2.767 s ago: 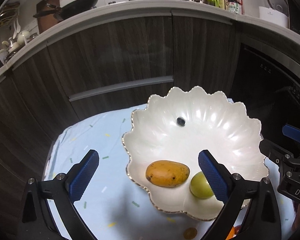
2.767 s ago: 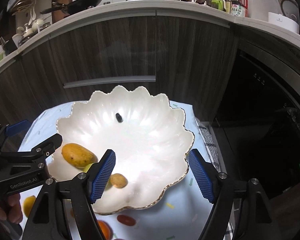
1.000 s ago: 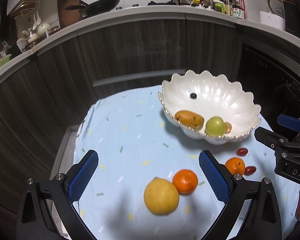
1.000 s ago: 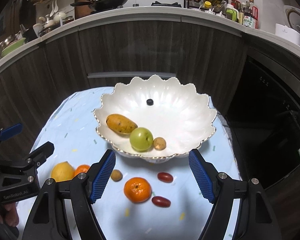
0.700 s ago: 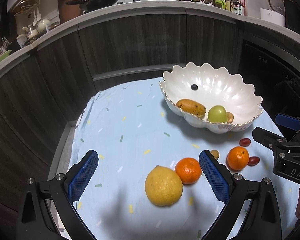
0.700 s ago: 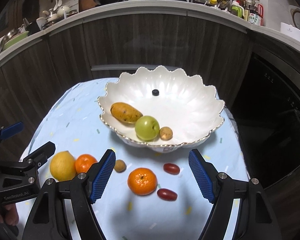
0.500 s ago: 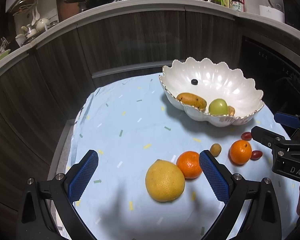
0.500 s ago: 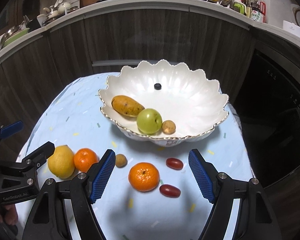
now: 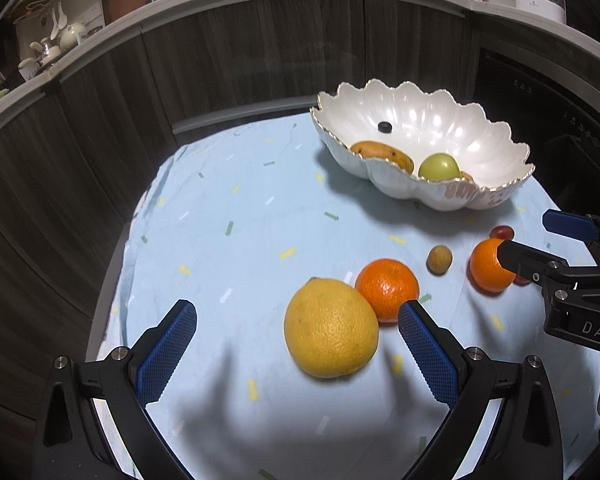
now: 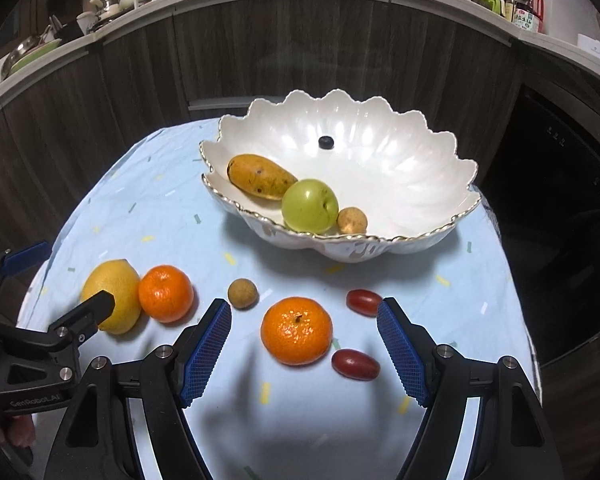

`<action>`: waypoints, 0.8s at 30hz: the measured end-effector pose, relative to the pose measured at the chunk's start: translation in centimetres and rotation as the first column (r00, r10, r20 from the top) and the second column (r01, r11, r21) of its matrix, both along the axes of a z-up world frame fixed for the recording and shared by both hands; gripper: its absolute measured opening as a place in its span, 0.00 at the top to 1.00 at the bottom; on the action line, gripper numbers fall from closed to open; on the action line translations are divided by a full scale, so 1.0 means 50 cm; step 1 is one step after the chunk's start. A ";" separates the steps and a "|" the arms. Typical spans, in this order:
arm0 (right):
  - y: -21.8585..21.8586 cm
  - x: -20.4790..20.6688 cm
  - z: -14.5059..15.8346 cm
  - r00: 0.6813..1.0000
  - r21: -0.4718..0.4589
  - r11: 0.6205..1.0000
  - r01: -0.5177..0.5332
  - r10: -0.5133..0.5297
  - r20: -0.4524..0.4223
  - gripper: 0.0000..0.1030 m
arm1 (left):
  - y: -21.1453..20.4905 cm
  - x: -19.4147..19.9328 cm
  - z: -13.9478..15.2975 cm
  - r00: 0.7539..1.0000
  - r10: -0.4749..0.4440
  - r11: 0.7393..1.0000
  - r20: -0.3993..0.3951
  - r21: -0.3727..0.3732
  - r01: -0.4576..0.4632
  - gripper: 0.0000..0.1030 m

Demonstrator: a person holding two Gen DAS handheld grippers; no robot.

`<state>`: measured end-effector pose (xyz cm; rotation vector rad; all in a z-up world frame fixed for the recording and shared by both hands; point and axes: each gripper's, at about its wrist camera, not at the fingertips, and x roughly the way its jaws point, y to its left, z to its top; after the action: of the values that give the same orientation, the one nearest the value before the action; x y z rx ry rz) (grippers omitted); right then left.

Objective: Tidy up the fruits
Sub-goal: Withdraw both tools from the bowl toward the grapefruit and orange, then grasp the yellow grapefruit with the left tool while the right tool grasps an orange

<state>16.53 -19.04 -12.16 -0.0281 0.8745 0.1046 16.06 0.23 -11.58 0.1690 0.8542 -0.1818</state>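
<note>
fruit sorting under way: four in the bowl, six to go

the scalloped white bowl [image 10: 440, 184] sits at the far side of the bench [image 9: 228, 208] and already holds a mango [image 10: 260, 177], a green apple [image 10: 310, 206], a small brown fruit [image 10: 352, 221] and a blueberry [image 10: 326, 142]. out on the cloth wait the lemon [image 9: 331, 328], touching one orange [image 9: 386, 289], then the second orange [image 10: 297, 330], a longan [image 10: 242, 293] and two red grape tomatoes [image 10: 355, 364]. the left gripper [image 9: 296, 354] hangs released around the lemon; the right gripper [image 10: 304, 346] spreads wide over the second orange, gripping nothing.
</note>
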 end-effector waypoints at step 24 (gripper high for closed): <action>0.007 0.027 -0.062 0.998 -0.005 1.000 -0.010 0.010 -0.065 0.26 | -0.007 0.023 -0.073 0.997 -0.019 1.000 -0.078 0.013 0.020 0.08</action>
<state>17.89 -18.69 -15.28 -0.0344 0.9394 0.1129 17.23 -0.11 -15.21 0.1842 0.9320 -0.2024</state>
